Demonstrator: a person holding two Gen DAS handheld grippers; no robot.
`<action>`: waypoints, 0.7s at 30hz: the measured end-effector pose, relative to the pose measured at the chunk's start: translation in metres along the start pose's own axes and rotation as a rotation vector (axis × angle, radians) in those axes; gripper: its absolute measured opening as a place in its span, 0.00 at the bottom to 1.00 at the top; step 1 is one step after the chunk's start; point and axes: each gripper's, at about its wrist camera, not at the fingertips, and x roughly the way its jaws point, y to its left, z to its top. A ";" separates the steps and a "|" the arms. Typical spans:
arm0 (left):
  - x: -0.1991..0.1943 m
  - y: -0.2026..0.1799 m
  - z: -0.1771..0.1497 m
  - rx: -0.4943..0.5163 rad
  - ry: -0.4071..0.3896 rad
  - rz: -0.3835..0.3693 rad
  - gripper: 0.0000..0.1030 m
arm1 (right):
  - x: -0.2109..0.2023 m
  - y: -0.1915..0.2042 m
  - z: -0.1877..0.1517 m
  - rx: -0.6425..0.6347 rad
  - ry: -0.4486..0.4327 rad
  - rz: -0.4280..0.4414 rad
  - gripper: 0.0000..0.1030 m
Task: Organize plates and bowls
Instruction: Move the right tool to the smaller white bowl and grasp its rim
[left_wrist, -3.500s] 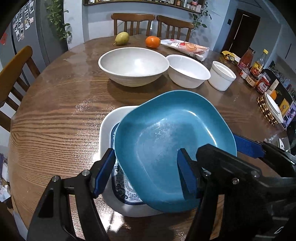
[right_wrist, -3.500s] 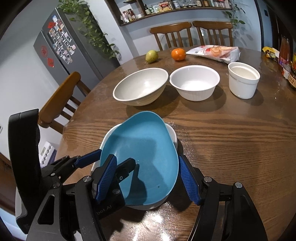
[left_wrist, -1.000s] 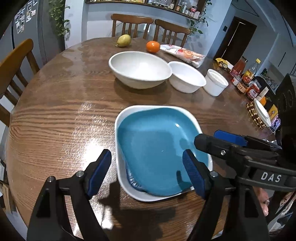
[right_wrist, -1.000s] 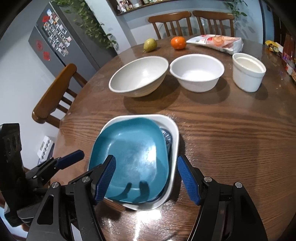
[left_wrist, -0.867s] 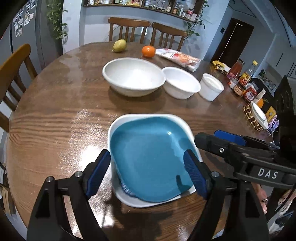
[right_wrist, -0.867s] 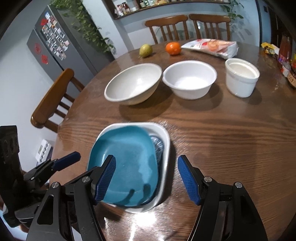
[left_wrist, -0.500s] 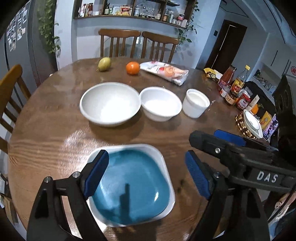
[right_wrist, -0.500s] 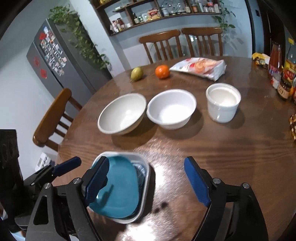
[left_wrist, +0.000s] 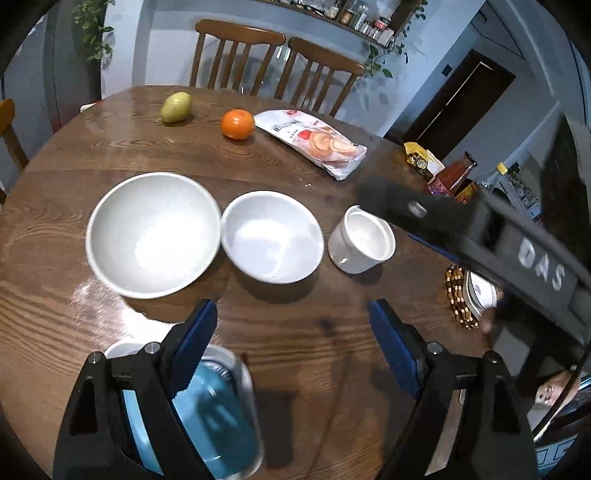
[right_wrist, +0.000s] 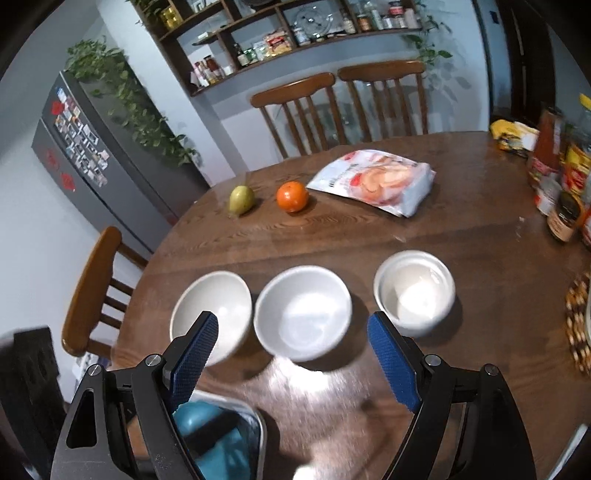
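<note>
here both claws, left gripper (left_wrist: 291, 339) and right gripper (right_wrist: 291, 350), gape above glossy round bowls (left_wrist: 271, 235).

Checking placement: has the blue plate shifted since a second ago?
No. The blue plate lies nested in the white dish, on the near side of the large bowl.

Home dining room: fridge (right_wrist: 79, 147), chairs (right_wrist: 340, 107).
</note>
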 end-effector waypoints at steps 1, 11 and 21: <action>0.001 -0.003 0.002 0.002 -0.002 0.011 0.82 | 0.006 -0.001 0.007 -0.006 0.012 0.012 0.82; 0.029 -0.004 0.018 -0.066 0.022 -0.041 0.82 | 0.041 -0.023 0.032 0.046 0.038 0.032 0.82; 0.051 0.003 0.017 -0.062 0.025 -0.010 0.80 | 0.076 -0.044 0.031 0.072 0.128 0.006 0.82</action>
